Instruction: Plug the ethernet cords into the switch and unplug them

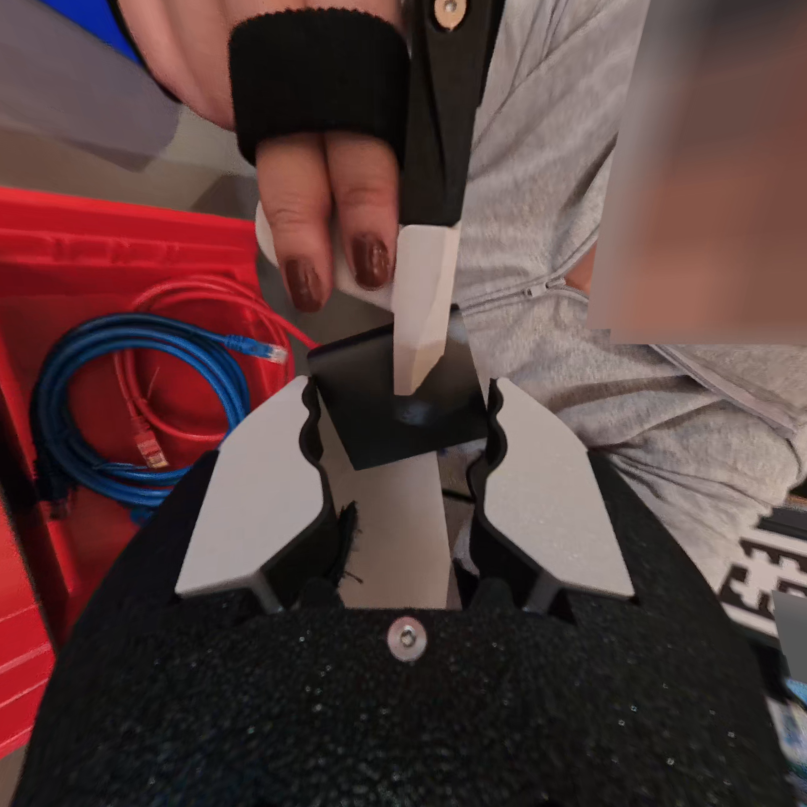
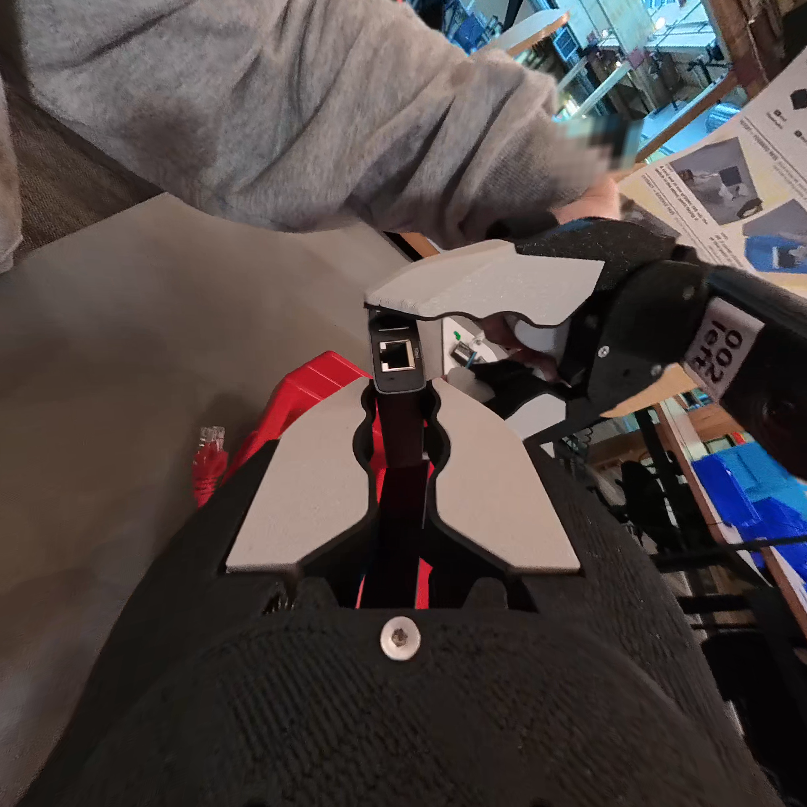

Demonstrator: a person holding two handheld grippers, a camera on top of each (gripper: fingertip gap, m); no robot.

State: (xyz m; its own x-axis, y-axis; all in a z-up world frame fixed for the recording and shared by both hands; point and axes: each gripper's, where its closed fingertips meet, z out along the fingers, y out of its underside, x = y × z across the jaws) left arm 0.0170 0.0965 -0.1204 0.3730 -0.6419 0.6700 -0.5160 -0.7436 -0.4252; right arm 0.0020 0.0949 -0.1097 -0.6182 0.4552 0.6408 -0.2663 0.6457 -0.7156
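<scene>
A flat black box (image 1: 393, 419) with a network socket on its narrow end face (image 2: 396, 354) is held in the air between both grippers. My right gripper (image 2: 398, 393) is shut on its two flat faces; one of its white fingers (image 1: 421, 305) presses down on the box in the left wrist view. My left gripper (image 1: 399, 393) spans the box's width with its tips against the two side edges. One of its grey fingers (image 2: 480, 284) lies over the top of the socket end. A hand with a black strap (image 1: 319, 83) holds the right gripper.
A red bin (image 1: 109, 244) at the left holds a coiled blue network cable (image 1: 139, 332) and a red one (image 1: 183, 419). A red plug (image 2: 209, 445) sticks up beside the bin (image 2: 314, 375) on the grey table (image 2: 153, 327). Blue bins (image 2: 760, 493) and a printed sheet (image 2: 720, 183) stand at the right. The tips of both grippers are at nearly the same place.
</scene>
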